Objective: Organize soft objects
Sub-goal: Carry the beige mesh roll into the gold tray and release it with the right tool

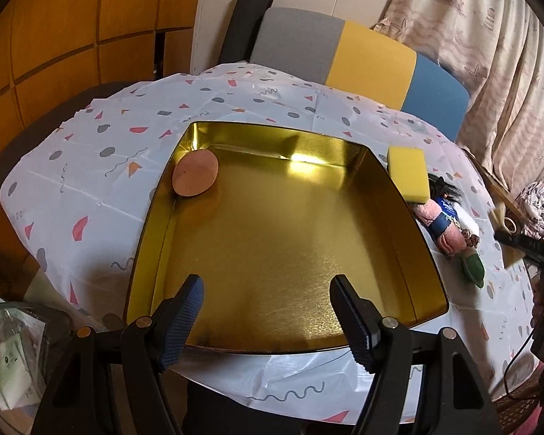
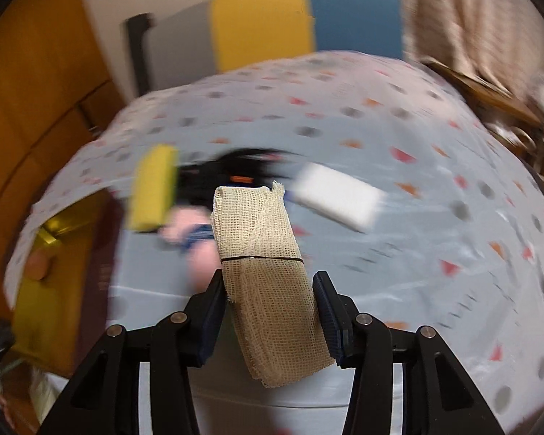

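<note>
A gold tin box (image 1: 391,195) lies open on the patterned tablecloth. A round peach sponge (image 1: 195,172) leans in its far left corner. My left gripper (image 1: 268,290) is open and empty above the box's near edge. My right gripper (image 2: 270,286) is shut on a folded beige mesh cloth (image 2: 268,272) bound by a thin band, held above the table. A yellow sponge (image 1: 408,174) (image 2: 152,188), a pink doll with black hair (image 1: 442,217) (image 2: 199,232) and a white sponge (image 2: 339,195) lie on the cloth. The right wrist view is blurred.
A green soft item (image 1: 473,270) lies by the doll's end. A grey, yellow and blue chair back (image 1: 344,54) stands behind the table. A curtain (image 1: 489,54) hangs at the right. A glass side table with bags (image 1: 7,355) is at the lower left.
</note>
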Tool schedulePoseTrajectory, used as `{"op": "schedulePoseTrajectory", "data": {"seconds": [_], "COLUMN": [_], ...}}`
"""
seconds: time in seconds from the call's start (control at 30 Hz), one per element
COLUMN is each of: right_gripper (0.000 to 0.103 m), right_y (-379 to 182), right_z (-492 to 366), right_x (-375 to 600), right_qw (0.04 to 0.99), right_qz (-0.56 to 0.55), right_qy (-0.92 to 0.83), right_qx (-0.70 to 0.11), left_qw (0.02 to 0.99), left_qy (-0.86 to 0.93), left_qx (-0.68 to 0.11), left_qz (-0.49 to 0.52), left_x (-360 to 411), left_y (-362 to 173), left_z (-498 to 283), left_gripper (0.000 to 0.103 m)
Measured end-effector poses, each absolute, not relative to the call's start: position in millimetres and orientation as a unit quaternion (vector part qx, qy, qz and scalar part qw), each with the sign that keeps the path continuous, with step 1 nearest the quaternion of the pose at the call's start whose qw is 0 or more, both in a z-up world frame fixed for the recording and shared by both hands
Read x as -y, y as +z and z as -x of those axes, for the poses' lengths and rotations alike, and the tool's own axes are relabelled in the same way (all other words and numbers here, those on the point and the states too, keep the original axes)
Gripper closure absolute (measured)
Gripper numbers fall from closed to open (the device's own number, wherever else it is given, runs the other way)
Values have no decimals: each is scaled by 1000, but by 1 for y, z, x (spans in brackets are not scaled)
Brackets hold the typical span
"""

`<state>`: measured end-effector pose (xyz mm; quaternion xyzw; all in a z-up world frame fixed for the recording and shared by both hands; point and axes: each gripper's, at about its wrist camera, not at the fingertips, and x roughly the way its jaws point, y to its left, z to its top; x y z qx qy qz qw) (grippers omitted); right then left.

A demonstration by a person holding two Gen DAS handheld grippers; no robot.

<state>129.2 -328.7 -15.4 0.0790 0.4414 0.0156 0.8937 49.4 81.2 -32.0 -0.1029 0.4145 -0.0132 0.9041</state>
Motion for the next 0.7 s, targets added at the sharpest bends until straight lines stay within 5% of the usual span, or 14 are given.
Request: {"op": "schedulePoseTrajectory", "data": {"seconds": [0.33,0.7], "right_gripper": [55,53], "right_y": [-1,-56], "right_z": [-155,-196], "right_x": [154,52], "right_qw": [876,839], "right_qz": [-37,9], "right_qy": [187,197], "right_qx": [-442,-507], "left_qw": [906,903], "left_qy": [4,13], "left_qx": [-407,-414], "left_qz": [116,117], "left_x": [-102,-111], "left_y": [-26,-32], "left_z": [-46,-46], "left_gripper": [31,31]}}
